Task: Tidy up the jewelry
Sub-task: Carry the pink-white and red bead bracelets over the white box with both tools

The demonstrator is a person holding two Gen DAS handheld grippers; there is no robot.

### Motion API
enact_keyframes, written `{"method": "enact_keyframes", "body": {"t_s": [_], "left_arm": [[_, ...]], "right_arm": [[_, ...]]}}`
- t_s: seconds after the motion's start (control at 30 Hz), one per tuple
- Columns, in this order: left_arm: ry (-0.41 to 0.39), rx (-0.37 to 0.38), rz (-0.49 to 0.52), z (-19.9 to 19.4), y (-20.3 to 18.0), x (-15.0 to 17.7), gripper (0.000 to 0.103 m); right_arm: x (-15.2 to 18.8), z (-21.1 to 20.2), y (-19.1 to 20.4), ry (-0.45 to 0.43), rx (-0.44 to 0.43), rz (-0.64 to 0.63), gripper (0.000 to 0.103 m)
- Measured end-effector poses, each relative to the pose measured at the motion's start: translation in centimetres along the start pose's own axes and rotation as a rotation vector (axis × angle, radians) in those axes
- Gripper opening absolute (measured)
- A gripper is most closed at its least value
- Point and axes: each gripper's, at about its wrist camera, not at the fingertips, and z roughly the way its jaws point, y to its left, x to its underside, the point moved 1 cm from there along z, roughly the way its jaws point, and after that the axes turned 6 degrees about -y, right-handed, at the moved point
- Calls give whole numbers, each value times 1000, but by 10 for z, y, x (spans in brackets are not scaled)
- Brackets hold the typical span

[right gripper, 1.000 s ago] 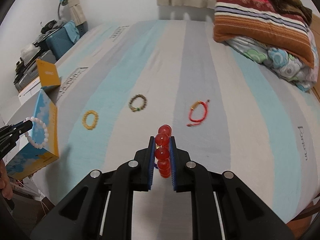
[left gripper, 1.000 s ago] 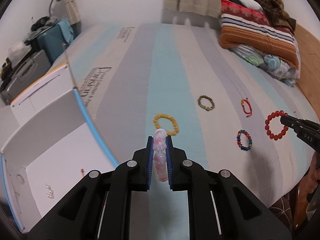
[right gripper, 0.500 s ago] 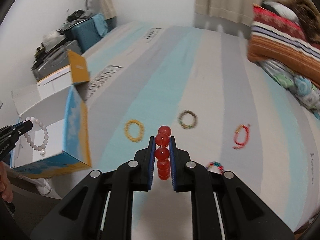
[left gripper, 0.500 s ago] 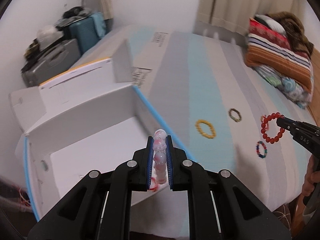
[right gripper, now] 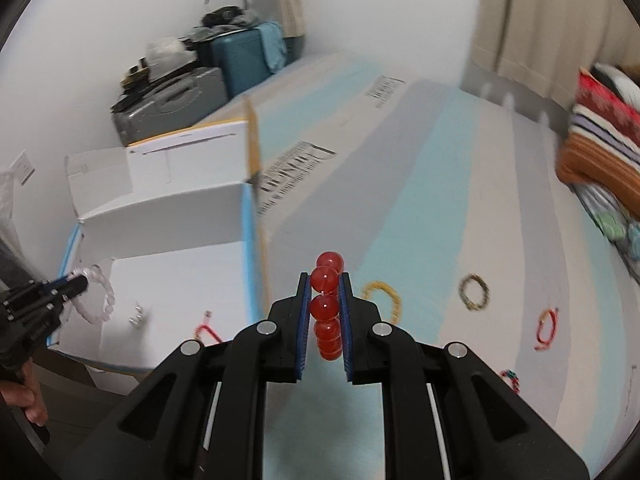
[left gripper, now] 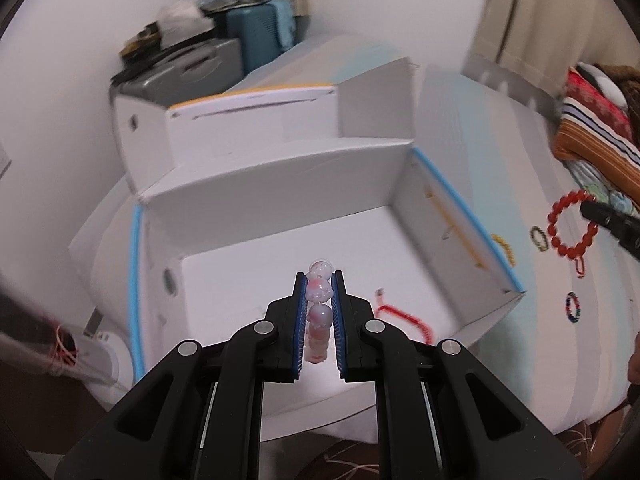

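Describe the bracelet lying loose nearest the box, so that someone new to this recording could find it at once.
Start at the striped bed cover, then go to the open white box at its left edge. Just right of the box's blue-edged wall lies the yellow bead bracelet, flat on the light blue stripe. It is the only yellow ring; the greenish-brown bracelet and the red cord bracelet lie farther right.

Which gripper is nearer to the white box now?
Left. The left gripper, shut on the pale pink bracelet, hangs over the white box. The right gripper, holding the red bracelet, is beside it, over the bed.
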Motion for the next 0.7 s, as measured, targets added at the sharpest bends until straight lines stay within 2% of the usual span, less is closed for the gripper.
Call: {"method": "enact_keyframes", "body": {"t_s": [0.33,0.7], "left_arm": [[54,-46,-69,15,47,17,11],[179,-69,-131,49,71,37,11]], "right_arm": [[0,26,85,31,-77,-111,13],[24,78,130,183,-151,-122,13]]}}
